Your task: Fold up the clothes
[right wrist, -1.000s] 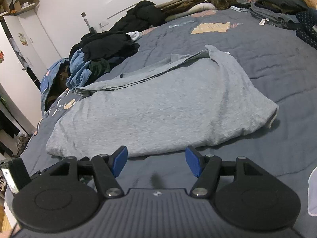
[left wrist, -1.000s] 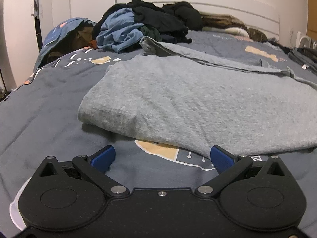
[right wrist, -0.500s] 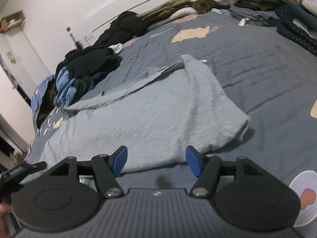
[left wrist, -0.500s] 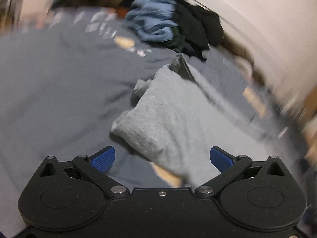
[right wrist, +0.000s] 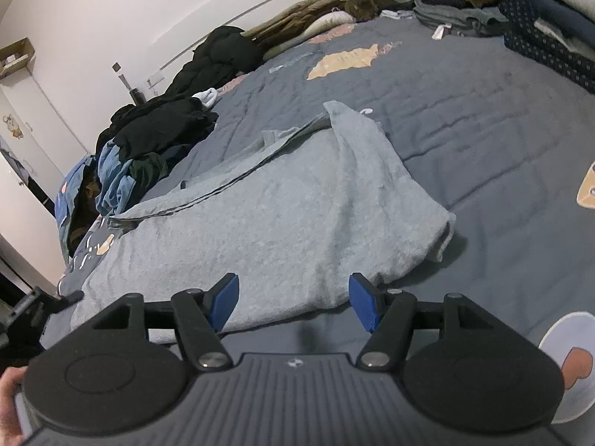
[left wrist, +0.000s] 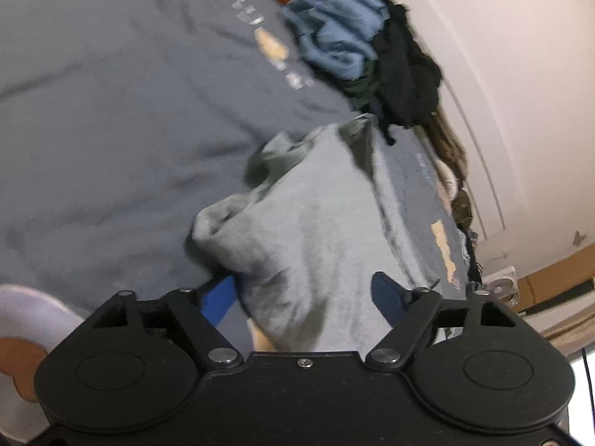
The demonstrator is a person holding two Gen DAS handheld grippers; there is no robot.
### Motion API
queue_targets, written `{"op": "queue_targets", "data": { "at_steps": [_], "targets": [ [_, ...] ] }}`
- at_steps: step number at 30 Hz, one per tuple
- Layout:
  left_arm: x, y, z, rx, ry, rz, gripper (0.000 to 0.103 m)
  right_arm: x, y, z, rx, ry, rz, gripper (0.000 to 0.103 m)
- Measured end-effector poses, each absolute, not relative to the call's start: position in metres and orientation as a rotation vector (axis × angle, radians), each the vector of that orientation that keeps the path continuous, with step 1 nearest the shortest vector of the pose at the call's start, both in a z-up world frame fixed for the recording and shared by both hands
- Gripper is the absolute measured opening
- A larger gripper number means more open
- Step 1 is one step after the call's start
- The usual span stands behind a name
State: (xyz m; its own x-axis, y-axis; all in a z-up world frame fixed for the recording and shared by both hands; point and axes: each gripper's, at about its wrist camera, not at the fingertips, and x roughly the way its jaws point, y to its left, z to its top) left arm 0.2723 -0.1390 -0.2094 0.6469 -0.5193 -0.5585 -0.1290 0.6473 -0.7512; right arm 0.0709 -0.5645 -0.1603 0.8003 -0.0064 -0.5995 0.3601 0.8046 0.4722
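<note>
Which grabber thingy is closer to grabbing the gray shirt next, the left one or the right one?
Left, probably. The left hand-held gripper is open with a corner of the gray shirt already bunched between its fingers. The right hand-held gripper is open too, just short of the shirt's near edge.

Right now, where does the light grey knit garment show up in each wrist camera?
Left wrist view: light grey knit garment runs from centre down between the open left tongs.
Right wrist view: it spreads across the centre, just past the open right tongs.
Shared landmark: crumpled light blue garment.
</note>
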Motion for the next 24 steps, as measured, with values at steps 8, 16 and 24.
{"op": "queue_targets", "data": {
  "at_steps": [8, 16, 24],
  "targets": [
    [0.268, -0.134, -0.217, -0.891, 0.855, -0.215, 0.070, 0.069, -0.567, -0.161, 0.622, 0.621, -0.205, 0.065],
    [0.286, -0.140, -0.221, -0.911, 0.812, -0.225, 0.068, 0.069, -0.572, -0.165, 0.637, 0.629, -0.207, 0.065],
    [0.286, -0.141, -0.218, -0.900, 0.810, -0.189, 0.015, 0.056, -0.601, -0.190, 0.876, 0.640, -0.212, 0.065]
  ]
}}
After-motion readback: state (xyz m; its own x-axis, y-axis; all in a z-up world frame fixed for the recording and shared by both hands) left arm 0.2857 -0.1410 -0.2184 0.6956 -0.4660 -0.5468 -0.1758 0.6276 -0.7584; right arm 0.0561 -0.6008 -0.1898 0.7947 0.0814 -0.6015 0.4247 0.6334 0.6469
